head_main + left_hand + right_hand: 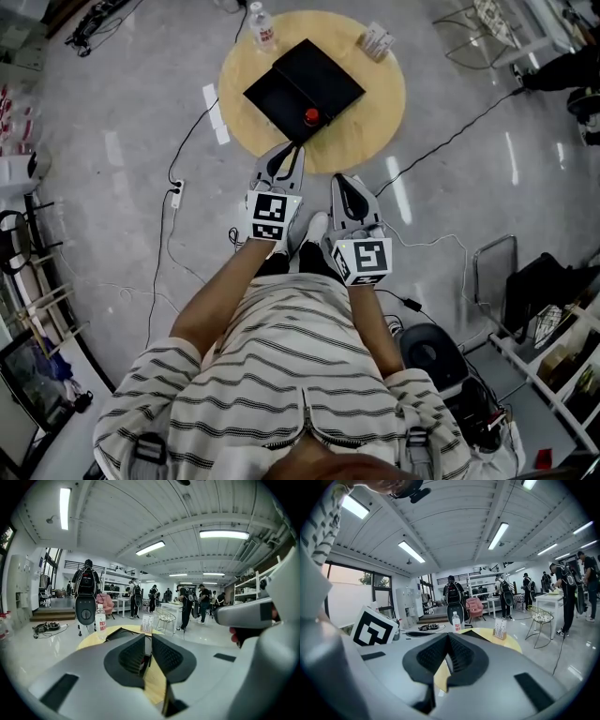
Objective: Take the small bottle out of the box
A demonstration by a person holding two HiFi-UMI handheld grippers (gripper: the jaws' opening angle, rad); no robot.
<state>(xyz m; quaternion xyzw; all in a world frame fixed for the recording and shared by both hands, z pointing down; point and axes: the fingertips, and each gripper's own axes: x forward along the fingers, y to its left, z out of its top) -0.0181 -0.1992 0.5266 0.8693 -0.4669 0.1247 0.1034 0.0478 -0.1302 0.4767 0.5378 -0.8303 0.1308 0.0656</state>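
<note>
An open black box (pixel 304 86) lies on the round wooden table (pixel 370 122). A small red-topped item, probably the small bottle (pixel 310 116), sits at the box's near corner. My left gripper (pixel 288 152) hangs just short of the table's near edge, its jaws shut with nothing between them. My right gripper (pixel 343 180) is beside it, a little further back, also shut and empty. The left gripper view looks past the left gripper (pixel 147 641) to the box (pixel 123 632). Beyond the right gripper (pixel 449 641) the right gripper view shows the table (pixel 511 641).
A clear water bottle (pixel 263 28) and a small card stand (pixel 377 39) stand at the table's far side. Cables and a power strip (pixel 174 194) lie on the floor at left. A wire chair (pixel 165 619) and several people with backpacks are behind the table.
</note>
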